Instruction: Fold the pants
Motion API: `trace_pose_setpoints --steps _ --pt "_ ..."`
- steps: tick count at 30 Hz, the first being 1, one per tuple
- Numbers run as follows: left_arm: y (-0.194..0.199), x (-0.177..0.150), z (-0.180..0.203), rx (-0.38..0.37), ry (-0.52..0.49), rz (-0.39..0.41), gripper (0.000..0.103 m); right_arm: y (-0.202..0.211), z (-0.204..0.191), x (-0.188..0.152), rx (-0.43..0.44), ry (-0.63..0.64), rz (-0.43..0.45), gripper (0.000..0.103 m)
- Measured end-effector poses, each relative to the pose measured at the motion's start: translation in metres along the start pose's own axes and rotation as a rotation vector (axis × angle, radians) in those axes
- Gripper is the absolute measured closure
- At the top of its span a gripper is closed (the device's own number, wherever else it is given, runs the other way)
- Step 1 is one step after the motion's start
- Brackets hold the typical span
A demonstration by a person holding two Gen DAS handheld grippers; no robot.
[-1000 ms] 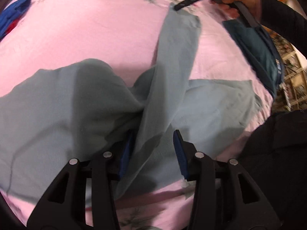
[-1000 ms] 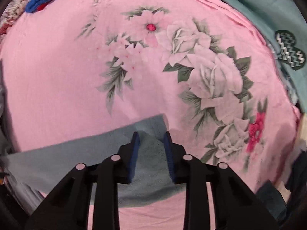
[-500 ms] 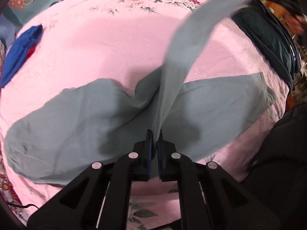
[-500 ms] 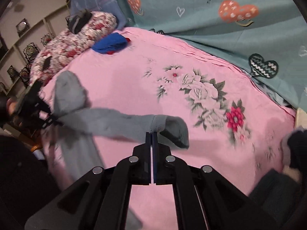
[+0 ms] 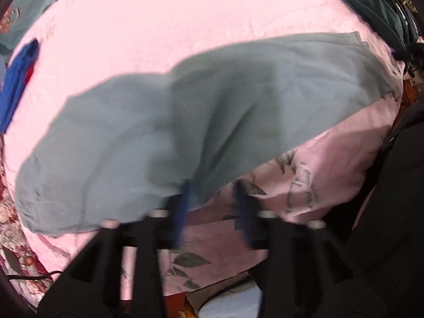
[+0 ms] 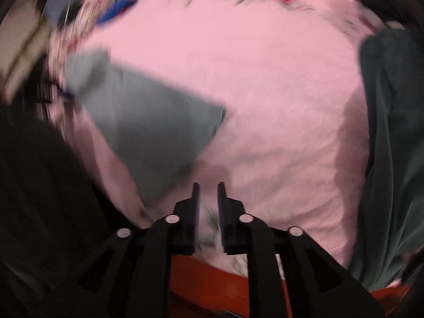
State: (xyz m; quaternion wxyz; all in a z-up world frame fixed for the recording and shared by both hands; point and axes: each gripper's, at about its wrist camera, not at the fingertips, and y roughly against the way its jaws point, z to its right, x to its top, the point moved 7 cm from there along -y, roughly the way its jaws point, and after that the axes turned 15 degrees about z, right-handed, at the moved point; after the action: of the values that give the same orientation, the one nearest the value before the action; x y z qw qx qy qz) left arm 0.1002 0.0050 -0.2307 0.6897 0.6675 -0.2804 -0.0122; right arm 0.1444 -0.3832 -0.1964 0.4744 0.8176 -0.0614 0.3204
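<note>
The grey pants (image 5: pixel 185 122) lie across the pink floral bedsheet (image 5: pixel 159 26), one leg folded over the other in a long band. My left gripper (image 5: pixel 214 198) is open and empty, its fingers at the near edge of the pants. In the right wrist view the pants' leg end (image 6: pixel 148 122) lies at the left on the sheet. My right gripper (image 6: pixel 208 201) is open a little and empty, just off the pants' near corner. Both views are blurred by motion.
A blue garment (image 5: pixel 16 84) lies at the far left of the bed. A dark teal garment (image 5: pixel 376 2) lies along the right side, also in the right wrist view (image 6: pixel 392 132). The person's black clothing (image 5: pixel 392 212) is close at the right. The bed's near edge shows an orange frame (image 6: pixel 212 278).
Both grippers were shut on the lifted pant leg; they laid it over the other leg and opened. The leg now lies flat, and both grippers have drawn back to the bed's near edge.
</note>
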Motion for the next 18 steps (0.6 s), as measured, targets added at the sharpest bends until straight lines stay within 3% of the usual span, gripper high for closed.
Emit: trace_pose_setpoints --steps 2,5,9,11,16,18 --pt "0.005 0.004 0.0 0.005 -0.014 0.006 0.051 -0.013 -0.002 0.01 0.023 -0.073 0.04 0.076" --pt "0.012 0.009 -0.005 0.037 0.004 0.02 0.049 -0.04 -0.013 0.012 -0.006 0.012 0.049 0.076" --pt "0.021 0.001 -0.017 0.109 0.04 0.028 0.041 -0.079 -0.021 0.004 -0.053 0.131 -0.037 0.08" --pt "0.024 -0.005 -0.024 0.142 0.059 0.024 0.041 -0.079 -0.022 0.003 -0.052 0.187 -0.041 0.097" --pt "0.032 -0.013 -0.037 0.189 0.107 0.04 0.037 -0.047 -0.02 0.03 -0.062 0.155 0.058 0.098" --pt "0.03 -0.011 -0.035 0.206 0.129 0.051 0.036 -0.052 -0.012 0.029 -0.118 0.172 0.066 0.098"
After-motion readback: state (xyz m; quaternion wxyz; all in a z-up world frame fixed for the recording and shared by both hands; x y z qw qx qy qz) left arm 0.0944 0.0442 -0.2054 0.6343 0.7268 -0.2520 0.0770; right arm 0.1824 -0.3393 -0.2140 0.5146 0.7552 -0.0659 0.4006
